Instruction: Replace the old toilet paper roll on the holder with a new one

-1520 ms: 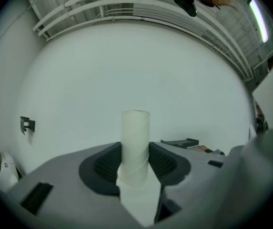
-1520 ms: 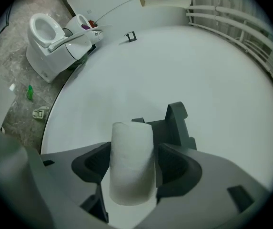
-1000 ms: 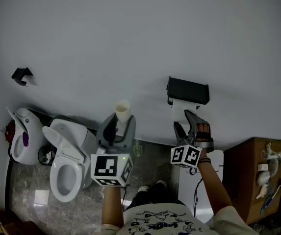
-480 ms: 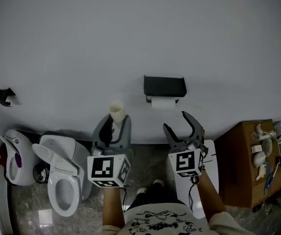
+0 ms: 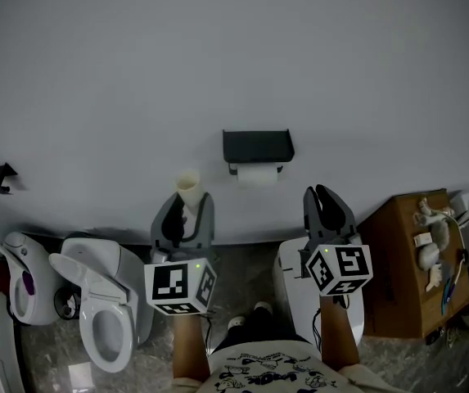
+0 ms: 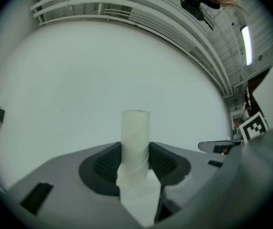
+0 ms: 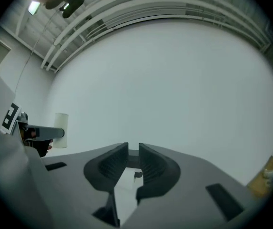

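**Head view.** The holder (image 5: 258, 145) is on the wall, and a white roll (image 5: 257, 173) sits under its black cover, so the new paper seems to be already in place. The left tool (image 5: 190, 205) is below and to the left of the holder, well apart from it, and it holds the old tube (image 5: 187, 182) upright. The right tool (image 5: 326, 195) is lower right of the holder and touches nothing. I judge the step in hand is to carry the old tube away. For this, grip firmly without crushing the cardboard, and move slowly.

**Left gripper view.** The pads press on both sides of the tube's lower part, with the jaws rather wide apart. A loose strip of paper hangs from the tube. The head view does not show this strip, and it could slip off.

**Right gripper view.** The jaws have just been closing. Only a narrow slit is left between them, and nothing is in it. Ahead is bare wall, and the tube shows far to the left. Neither gripper view shows the holder; only the head view does.
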### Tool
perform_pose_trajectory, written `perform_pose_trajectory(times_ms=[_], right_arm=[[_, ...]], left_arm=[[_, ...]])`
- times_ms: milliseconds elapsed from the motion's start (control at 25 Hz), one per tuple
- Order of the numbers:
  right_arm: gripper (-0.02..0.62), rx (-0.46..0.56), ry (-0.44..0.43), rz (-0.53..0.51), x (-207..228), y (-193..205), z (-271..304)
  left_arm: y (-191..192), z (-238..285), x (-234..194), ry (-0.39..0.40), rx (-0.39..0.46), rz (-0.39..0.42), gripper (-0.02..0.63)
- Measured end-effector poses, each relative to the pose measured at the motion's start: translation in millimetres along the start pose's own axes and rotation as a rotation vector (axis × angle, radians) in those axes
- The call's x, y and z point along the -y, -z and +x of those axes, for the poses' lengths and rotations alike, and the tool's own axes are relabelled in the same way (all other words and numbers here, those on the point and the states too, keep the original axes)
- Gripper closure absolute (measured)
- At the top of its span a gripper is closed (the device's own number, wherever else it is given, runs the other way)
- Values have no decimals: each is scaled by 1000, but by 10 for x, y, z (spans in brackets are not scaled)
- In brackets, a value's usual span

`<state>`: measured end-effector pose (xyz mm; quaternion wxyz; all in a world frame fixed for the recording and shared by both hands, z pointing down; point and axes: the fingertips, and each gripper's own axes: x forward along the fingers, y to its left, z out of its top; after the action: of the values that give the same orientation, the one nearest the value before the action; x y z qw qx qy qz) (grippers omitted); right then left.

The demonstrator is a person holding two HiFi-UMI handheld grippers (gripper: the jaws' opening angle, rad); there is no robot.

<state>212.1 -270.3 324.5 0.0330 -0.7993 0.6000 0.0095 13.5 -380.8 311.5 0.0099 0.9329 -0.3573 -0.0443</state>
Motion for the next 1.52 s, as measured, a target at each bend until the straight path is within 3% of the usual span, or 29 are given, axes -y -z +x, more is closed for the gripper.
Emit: perform_pose_trajectory(times_ms=[280, 1520], right_arm=[[563, 14, 39, 25, 184, -49, -91], [575, 8, 32, -23, 170, -108, -60]], left_arm=[[-22, 25, 55, -7, 0, 16, 423], [-92, 53, 55, -34, 8, 52, 423]])
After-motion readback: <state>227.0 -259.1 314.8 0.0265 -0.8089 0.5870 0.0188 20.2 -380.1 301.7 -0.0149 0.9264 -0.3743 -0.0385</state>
